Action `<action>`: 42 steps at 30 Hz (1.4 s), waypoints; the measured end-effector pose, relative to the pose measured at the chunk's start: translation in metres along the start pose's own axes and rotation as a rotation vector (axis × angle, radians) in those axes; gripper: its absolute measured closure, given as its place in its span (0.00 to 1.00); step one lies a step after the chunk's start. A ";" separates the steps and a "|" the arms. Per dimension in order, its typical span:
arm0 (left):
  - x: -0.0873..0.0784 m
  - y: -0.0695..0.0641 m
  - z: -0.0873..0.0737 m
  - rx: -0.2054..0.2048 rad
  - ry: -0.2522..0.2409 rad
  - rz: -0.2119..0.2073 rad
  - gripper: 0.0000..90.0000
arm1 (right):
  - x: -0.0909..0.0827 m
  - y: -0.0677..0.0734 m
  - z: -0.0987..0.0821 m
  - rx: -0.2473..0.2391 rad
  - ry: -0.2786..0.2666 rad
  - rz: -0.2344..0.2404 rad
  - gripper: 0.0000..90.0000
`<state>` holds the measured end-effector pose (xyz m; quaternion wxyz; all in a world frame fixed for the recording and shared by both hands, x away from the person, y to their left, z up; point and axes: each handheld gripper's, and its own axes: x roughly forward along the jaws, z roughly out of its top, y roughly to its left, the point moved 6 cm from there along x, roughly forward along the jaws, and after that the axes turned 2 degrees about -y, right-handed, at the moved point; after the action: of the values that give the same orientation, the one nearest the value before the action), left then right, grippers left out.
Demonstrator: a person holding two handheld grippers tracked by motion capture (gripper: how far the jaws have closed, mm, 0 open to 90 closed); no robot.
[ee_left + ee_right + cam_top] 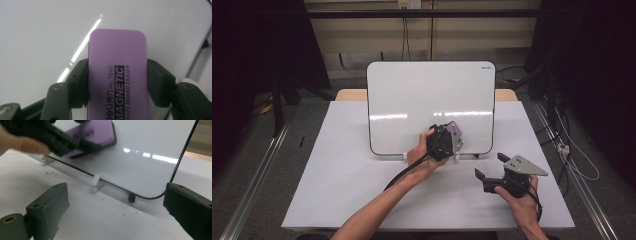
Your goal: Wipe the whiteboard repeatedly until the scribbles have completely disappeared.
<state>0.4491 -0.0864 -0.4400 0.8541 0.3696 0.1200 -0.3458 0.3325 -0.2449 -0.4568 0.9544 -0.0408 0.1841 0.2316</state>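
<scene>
Left gripper view: the purple eraser (117, 75) sits between the 2 black jaws of your left gripper (117, 82), clamped across its narrow sides, printed back toward the camera. It lies against the lower right part of the whiteboard (412, 100), which stands tilted back on the table (337, 175).

Step in hand, as judged: wiping the board with the eraser.
- Keep the felt face flat on the board; a tilted pad would wipe with 1 edge alone.
- Press lightly. The board rests on small feet and leans back, so a hard push could slide or tip it.
- Wipe in straight overlapping strokes and stay clear of the board's dark rim, where the pad could catch.
- Hold the clamp as it is; the smooth plastic sides could slip if you loosen it mid-stroke.
- A faint reddish trace appears near the eraser in the right gripper view; I can't tell if it is ink or reflection. Check it.

Your right gripper (492, 165) hovers low over the table to the right of the board's corner, jaws spread wide, nothing between them.

Count:
- erasers: 1
- whiteboards: 1
- grippers: 2
- white clip feet (95, 182) on the board's lower edge: 2 seen
- dark foot (131, 198) near the corner: 1
- tables: 1
</scene>
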 end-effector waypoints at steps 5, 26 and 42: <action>0.000 0.020 0.005 -0.041 0.000 0.032 0.46 | 0.000 -0.001 0.000 0.001 -0.001 -0.002 0.07; 0.008 -0.021 0.009 0.046 -0.003 -0.027 0.46 | -0.002 -0.001 0.000 0.000 -0.001 -0.001 0.07; 0.000 0.031 0.006 -0.086 -0.012 0.074 0.46 | -0.001 0.000 0.000 0.000 -0.002 0.000 0.07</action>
<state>0.4699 -0.0755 -0.4182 0.8821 0.3347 0.1159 -0.3107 0.3323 -0.2454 -0.4565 0.9545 -0.0404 0.1831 0.2318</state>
